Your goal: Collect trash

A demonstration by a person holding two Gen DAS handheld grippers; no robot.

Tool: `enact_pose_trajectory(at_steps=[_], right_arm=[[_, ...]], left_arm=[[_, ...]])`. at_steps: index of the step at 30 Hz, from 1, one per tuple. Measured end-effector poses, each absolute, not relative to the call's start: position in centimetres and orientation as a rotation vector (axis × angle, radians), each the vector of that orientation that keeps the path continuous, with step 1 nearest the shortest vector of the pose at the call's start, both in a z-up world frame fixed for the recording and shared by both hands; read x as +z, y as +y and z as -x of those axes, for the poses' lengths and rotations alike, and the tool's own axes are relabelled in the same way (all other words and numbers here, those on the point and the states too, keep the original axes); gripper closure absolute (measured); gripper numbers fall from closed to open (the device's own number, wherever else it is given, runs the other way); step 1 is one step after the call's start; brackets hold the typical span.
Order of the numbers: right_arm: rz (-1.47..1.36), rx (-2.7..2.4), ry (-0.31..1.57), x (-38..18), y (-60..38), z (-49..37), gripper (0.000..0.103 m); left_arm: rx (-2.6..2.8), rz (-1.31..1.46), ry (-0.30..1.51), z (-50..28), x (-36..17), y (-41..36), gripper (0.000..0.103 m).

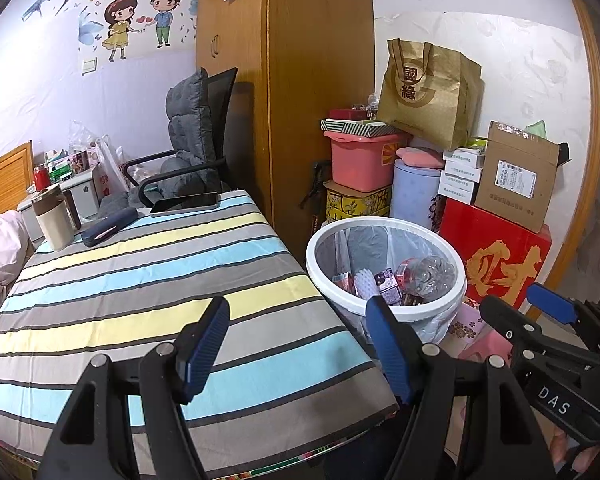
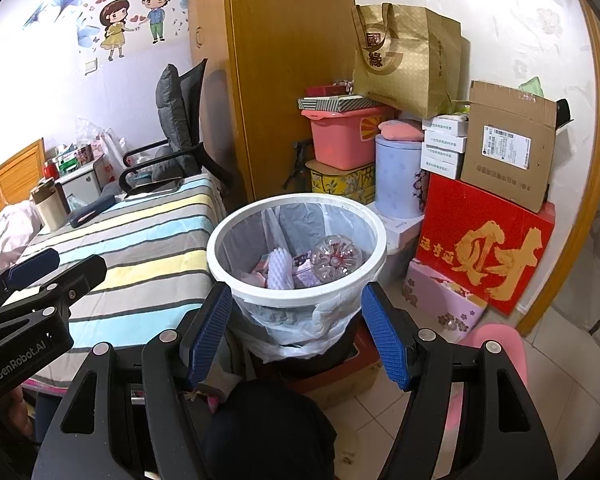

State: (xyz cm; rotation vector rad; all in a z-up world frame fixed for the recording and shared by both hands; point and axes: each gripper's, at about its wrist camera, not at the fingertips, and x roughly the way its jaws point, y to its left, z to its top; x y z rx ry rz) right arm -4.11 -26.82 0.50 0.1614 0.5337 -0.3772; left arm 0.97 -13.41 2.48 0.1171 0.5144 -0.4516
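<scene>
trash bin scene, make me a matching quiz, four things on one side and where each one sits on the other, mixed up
Things:
1. bottle
2. phone
3. paper bag
4. cardboard box

Places:
A. on the red box
B. far end of the striped table
C. inside the bin
D. top of the stack, beside the wardrobe

Pairs: 1-C, 2-B, 3-D, 4-A

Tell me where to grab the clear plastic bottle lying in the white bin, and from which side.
Take the clear plastic bottle across its ribbed body, coming from above through the white bin's open mouth. It lies tilted on the other trash with its base facing up toward the right wrist camera, so the body is the reachable span. The thin plastic would probably crush, so close gently. The right gripper, open, hangs nearest.
</scene>
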Motion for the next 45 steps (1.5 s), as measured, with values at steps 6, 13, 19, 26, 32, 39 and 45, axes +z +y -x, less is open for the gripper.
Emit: enact_pose_trajectory(at_steps=[6, 13, 19, 26, 32, 39, 45], right_arm=[[-0.161, -0.377, 0.532, 0.50, -26.80, 4.13, 0.034], [-0.159, -0.375, 0.531, 0.51, -26.79, 4.17, 0.034], [-0.153, -0.374, 0.529, 0.80, -26.62, 4.15, 0.034], [-0.150, -0.373, 0.528, 0.88, -26.62, 4.18, 0.034], [-0.151, -0.372, 0.527, 0.94, -26.57, 4.14, 0.034], [-0.148, -0.373, 0.527, 0.93, -26.61, 4.10, 0.034], [-0.148, -0.374, 0.529, 0.93, -26.65, 4.04, 0.034]], left_arm=[[-0.451, -0.113, 0.514, -0.89, 2.57, -13.28, 0.031], [-0.436, -0.119, 0.505, -0.73, 2.76, -13.26, 0.031], [-0.437, -0.115, 0.508, -0.71, 2.71, -13.34, 0.030], [-0.437, -0.113, 0.507, -0.72, 2.69, -13.30, 0.030], [-0.437, -0.113, 0.513, -0.77, 2.68, -13.28, 0.030], [-0.426, -0.115, 0.521, -0.72, 2.45, -13.43, 0.030], [-0.416, -0.113, 0.513, -0.77, 2.47, -13.24, 0.030]])
